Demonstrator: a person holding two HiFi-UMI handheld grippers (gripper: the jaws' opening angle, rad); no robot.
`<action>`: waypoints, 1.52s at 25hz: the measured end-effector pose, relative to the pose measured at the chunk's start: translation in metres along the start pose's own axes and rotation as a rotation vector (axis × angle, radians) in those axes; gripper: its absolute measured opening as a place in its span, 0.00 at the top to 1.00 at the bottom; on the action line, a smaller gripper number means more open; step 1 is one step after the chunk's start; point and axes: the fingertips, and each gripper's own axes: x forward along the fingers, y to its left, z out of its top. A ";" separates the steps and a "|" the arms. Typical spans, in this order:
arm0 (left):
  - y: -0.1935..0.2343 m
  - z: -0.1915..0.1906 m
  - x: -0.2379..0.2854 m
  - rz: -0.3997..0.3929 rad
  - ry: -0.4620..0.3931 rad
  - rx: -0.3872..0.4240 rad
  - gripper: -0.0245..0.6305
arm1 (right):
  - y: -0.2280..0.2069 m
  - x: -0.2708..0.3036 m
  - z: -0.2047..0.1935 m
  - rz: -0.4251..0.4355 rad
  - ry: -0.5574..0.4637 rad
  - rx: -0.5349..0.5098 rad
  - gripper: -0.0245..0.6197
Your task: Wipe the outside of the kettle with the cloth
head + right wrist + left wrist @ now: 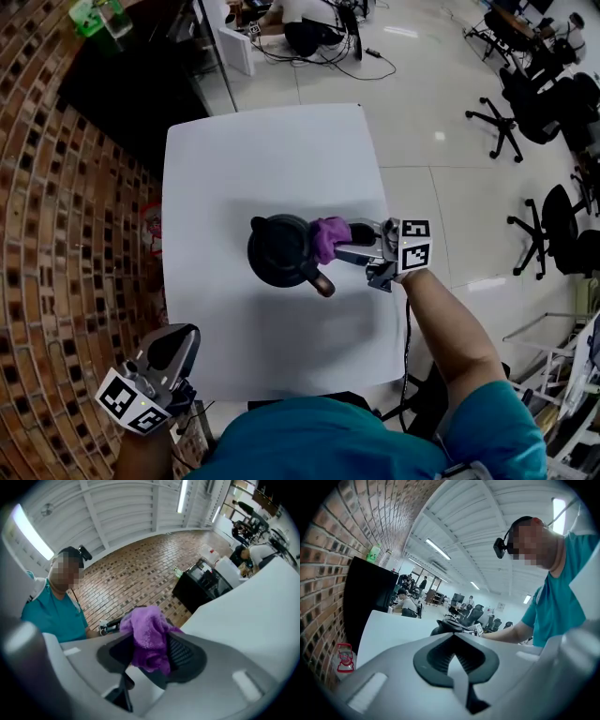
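Head view shows the left gripper well below and to the left of the kettle, off the near corner of the white table; its own view shows the jaws together with nothing between them, so it looks parked out of the way and is not steadying anything. The black kettle stands upright near the middle of the table, seen from above, its handle pointing down and to the right. Pressed against the kettle's right flank, just above that handle, is the purple cloth, bunched into a wad. Right of the kettle, the right gripper is clamped on the cloth, which bulges out past the jaws so that fabric, not plastic, meets the kettle wall; I judge this to be a wiping stroke under way on that side
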 end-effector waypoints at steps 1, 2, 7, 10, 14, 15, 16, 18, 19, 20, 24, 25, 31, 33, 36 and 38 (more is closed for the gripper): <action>0.002 -0.002 0.002 -0.002 0.004 0.000 0.96 | -0.002 -0.001 -0.002 0.000 0.010 -0.005 0.68; 0.004 -0.003 0.004 -0.002 0.005 -0.005 0.96 | -0.004 -0.003 -0.005 -0.002 0.021 -0.010 0.68; 0.016 -0.001 0.015 -0.004 0.014 0.008 0.96 | -0.021 -0.011 -0.038 -0.079 0.181 -0.093 0.68; 0.026 0.002 0.022 0.001 0.019 0.031 0.96 | -0.027 -0.012 -0.066 -0.126 0.329 -0.200 0.68; 0.037 0.005 0.030 0.008 0.021 0.040 0.96 | -0.030 -0.013 -0.091 -0.143 0.537 -0.326 0.68; 0.039 0.005 0.031 0.010 0.021 0.040 0.96 | -0.030 -0.014 -0.091 -0.141 0.558 -0.332 0.68; 0.039 0.006 0.033 0.010 0.021 0.038 0.96 | -0.029 -0.015 -0.083 -0.144 0.529 -0.315 0.68; 0.037 0.008 0.035 0.007 0.023 0.039 0.96 | -0.025 -0.018 -0.043 -0.158 0.357 -0.218 0.68; 0.036 0.009 0.036 0.005 0.023 0.042 0.96 | -0.021 -0.018 -0.019 -0.151 0.260 -0.152 0.68; 0.035 0.011 0.036 0.005 0.022 0.045 0.96 | -0.016 -0.014 0.001 -0.128 0.184 -0.089 0.68; 0.033 0.012 0.036 0.009 0.025 0.051 0.96 | -0.009 0.007 0.020 -0.017 0.111 0.036 0.68; 0.032 0.011 0.036 0.008 0.027 0.051 0.96 | -0.012 0.008 0.016 -0.007 0.105 0.048 0.68; 0.033 0.008 0.029 0.019 0.031 0.046 0.96 | -0.041 -0.004 -0.016 -0.089 0.158 0.054 0.69; 0.035 0.006 0.027 0.023 0.030 0.040 0.96 | -0.049 -0.008 -0.033 -0.130 0.223 0.044 0.69; 0.035 0.004 0.025 0.023 0.031 0.034 0.96 | -0.055 -0.011 -0.053 -0.183 0.344 0.011 0.69; 0.034 0.002 0.023 0.023 0.031 0.033 0.96 | -0.058 -0.015 -0.068 -0.203 0.475 -0.030 0.69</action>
